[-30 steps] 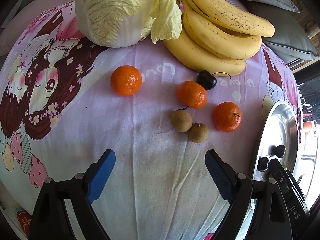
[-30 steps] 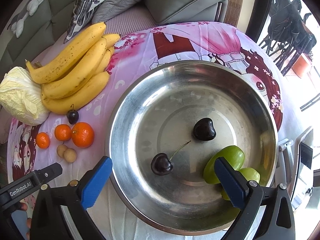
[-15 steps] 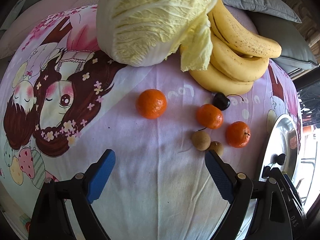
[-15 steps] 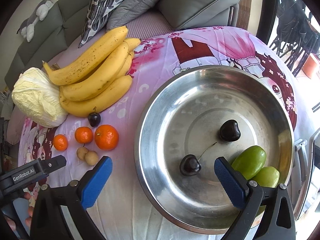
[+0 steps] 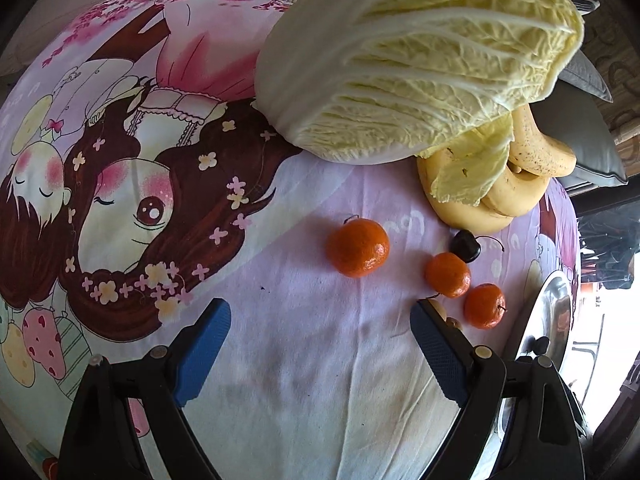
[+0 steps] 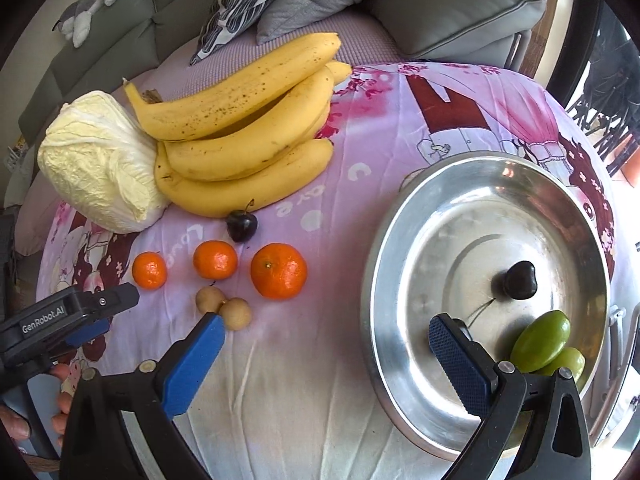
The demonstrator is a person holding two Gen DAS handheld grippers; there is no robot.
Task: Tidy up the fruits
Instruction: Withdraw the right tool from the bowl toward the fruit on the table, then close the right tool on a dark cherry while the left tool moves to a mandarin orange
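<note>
Swung left across the cloth since the earlier frame: cabbage (image 5: 416, 60) now looming large up top, loose fruit slid toward the right edge of the left wrist view. Left gripper (image 5: 320, 344) jaws wide apart, nothing between, hovering over bare printed tablecloth (image 5: 280, 360). Right gripper (image 6: 324, 344) likewise spread and empty, one finger over cloth, the other over the steel bowl (image 6: 404, 264).

Nearest loose target: lone tangerine (image 5: 358, 247), just ahead and right of the left jaws. Two more tangerines (image 5: 447, 275), a dark cherry (image 5: 465, 245) and two longans (image 6: 224, 306) beyond, bananas (image 6: 244, 136) behind.

Bowl already holding cherries (image 6: 519, 280) and green fruits (image 6: 540, 340) (so sorting partway, by the look of it).

Advice: centre over the lone tangerine, drop straight, close gently on its widest part; round fruit likely to roll on soft cloth.
</note>
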